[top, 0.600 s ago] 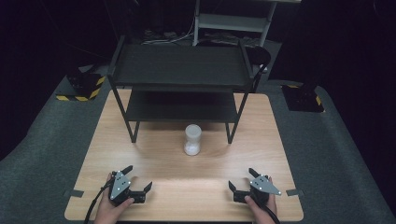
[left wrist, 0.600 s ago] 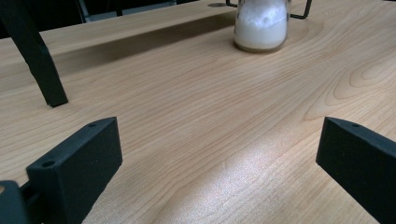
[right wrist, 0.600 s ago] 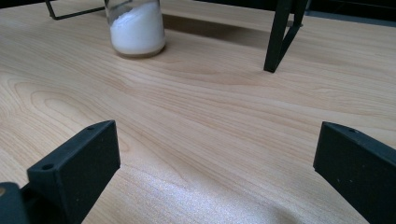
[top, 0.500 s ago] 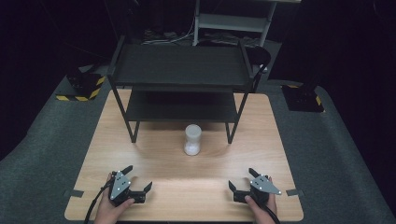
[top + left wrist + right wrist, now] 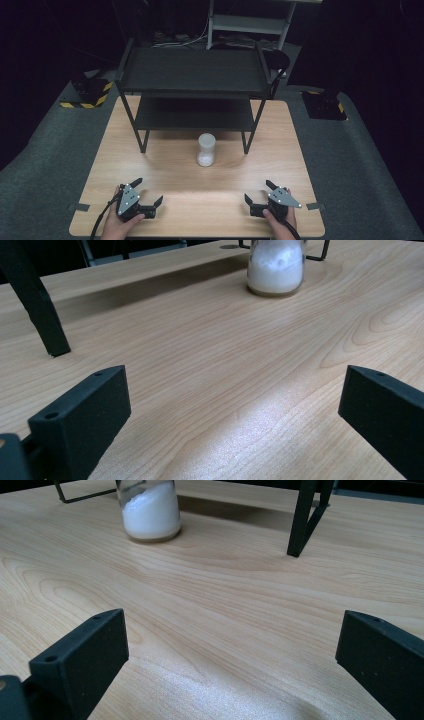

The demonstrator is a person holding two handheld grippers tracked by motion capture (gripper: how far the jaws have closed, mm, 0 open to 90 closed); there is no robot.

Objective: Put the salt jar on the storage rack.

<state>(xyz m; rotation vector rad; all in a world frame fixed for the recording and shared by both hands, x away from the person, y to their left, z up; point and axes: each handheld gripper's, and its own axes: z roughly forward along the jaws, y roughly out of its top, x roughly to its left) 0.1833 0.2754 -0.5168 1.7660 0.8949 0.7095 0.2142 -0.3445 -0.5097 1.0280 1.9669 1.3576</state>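
Glass jar [image 5: 206, 149] stands well ahead, between both open tongs, left [image 5: 145, 191] and right [image 5: 259, 192].

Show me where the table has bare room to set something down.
The table is bare between the left tongs and right tongs, and from there up to the jar. Strips left and right of the jar are free too. It is crowded only at the back, under the rack.

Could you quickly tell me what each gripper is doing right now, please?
Left gripper: open, holding nothing, resting on the table.
Right gripper: open, holding nothing, short of the jar.
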